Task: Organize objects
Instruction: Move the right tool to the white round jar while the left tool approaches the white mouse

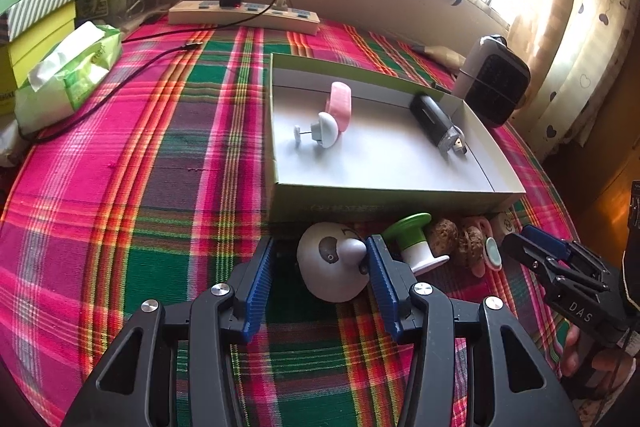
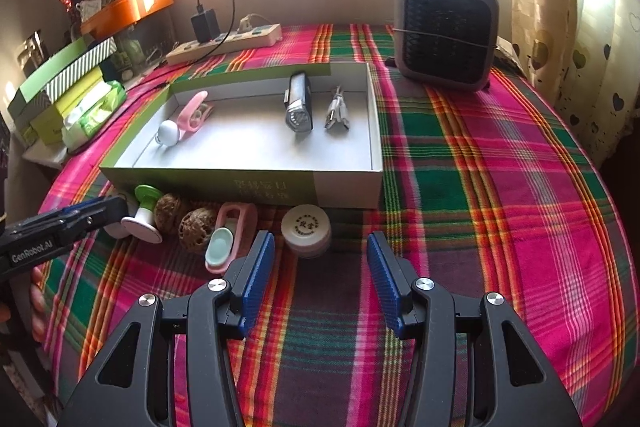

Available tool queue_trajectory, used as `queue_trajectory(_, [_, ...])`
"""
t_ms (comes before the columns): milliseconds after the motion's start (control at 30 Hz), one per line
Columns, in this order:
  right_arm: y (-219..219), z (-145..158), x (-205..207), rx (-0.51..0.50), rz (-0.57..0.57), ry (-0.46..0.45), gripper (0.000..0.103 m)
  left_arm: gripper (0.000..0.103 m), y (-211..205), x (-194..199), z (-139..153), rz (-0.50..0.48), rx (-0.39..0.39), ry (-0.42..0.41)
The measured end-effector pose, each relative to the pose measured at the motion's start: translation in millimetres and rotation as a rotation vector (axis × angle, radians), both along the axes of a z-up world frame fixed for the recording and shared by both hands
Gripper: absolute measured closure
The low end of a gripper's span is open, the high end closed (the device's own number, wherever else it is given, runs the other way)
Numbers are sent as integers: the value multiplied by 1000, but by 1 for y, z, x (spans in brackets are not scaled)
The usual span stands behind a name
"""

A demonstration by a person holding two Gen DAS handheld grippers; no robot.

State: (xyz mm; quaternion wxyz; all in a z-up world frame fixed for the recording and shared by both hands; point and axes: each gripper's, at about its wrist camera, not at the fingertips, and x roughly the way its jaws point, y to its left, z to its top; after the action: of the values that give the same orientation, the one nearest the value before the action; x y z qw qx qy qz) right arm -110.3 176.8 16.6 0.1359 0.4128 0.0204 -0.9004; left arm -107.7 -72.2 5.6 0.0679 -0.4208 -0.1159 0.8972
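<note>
A shallow green-sided box (image 1: 392, 197) (image 2: 344, 187) lies on the plaid tablecloth. In it are a pink clip (image 1: 341, 105) (image 2: 194, 113), a white round pin piece (image 1: 326, 129) (image 2: 168, 133), a black flashlight (image 1: 434, 119) (image 2: 298, 105) and a small cable (image 2: 338, 109). In front of the box lie a white panda-face egg (image 1: 334, 261), a green-and-white knob (image 1: 416, 241) (image 2: 145, 213), two walnuts (image 1: 444, 237) (image 2: 198, 229), a pink holder with a mint oval (image 2: 230, 237) and a round white jar (image 2: 306, 229). My left gripper (image 1: 320, 259) is open with its fingers either side of the egg. My right gripper (image 2: 321, 259) is open and empty just before the jar.
A grey fan heater (image 2: 446, 31) stands at the back right. A power strip with a black charger (image 1: 244, 13) lies at the back. A tissue pack (image 1: 70, 75) and stacked green boxes (image 1: 36, 27) sit at the left. The table edge curves close on the right.
</note>
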Motion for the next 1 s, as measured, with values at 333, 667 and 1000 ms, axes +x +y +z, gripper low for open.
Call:
queue_trajectory(333, [-9,-5,-8,50,9,-13,53,58,-8,0,0,21,-1,2])
queue_trajectory(667, [-11,-8,-15,79,-8,-27,53,57,-7,-2,0,16,-19,8])
queue_trajectory(1000, [-12,-9,-17,91,-8,-26,53,56,-5,-1,-1,15,-26,14])
